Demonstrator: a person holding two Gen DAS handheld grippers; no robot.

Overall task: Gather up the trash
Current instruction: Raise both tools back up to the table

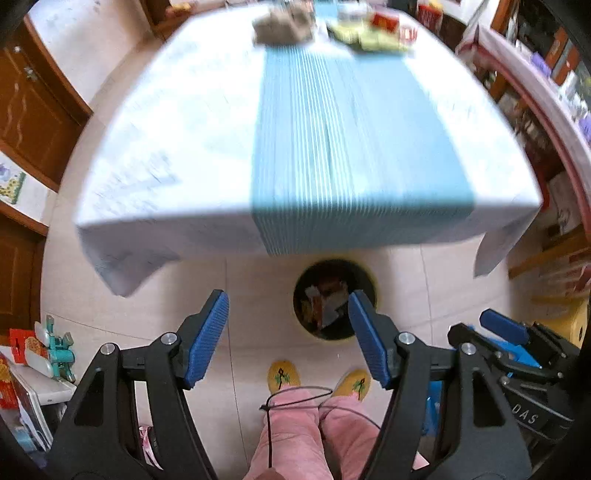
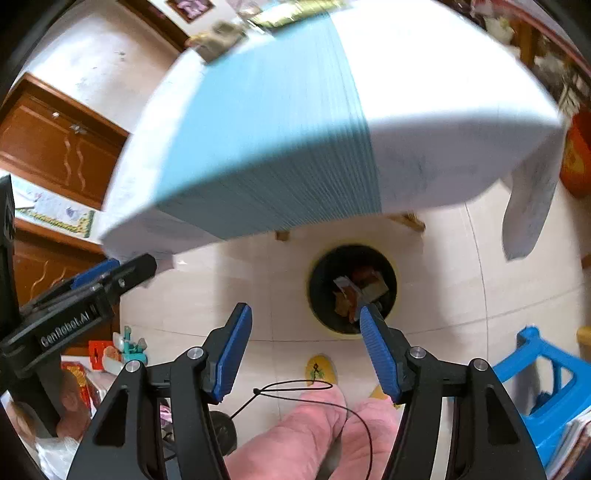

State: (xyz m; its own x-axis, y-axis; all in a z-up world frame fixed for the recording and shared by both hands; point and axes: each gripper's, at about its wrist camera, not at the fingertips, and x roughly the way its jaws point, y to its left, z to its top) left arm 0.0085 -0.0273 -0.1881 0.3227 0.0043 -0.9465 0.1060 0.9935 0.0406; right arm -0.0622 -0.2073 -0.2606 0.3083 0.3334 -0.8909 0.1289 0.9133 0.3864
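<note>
Grippers hang side by side above a tiled kitchen floor, both aimed down at a round bin [image 1: 334, 299] with a yellow rim and dark lining that stands on the tiles just off the near edge of the table [image 1: 177, 122]. The left gripper [image 1: 288, 338] has its blue-padded jaws spread wide with nothing between them; the right gripper [image 2: 306, 349] is likewise fully parted and carries nothing. Inside the bin lie crumpled wrappers [image 2: 356, 290] in red, orange and white, blurred but plainly piled at the bottom. The table wears a white cloth with a pale blue runner [image 1: 354, 147] down its middle; at its far end sit a greyish crumpled lump [image 1: 282, 26] and a cluster of yellow-green and red packets [image 1: 373, 31], too smeared by motion to identify. Below the tools show the holder's pink trousers [image 1: 295, 432] and yellow slippers [image 1: 283, 376], with a thin black cord [image 2: 295, 387] looped across the knees. A blue plastic stool [image 2: 543, 384] stands to the right of the bin.
</note>
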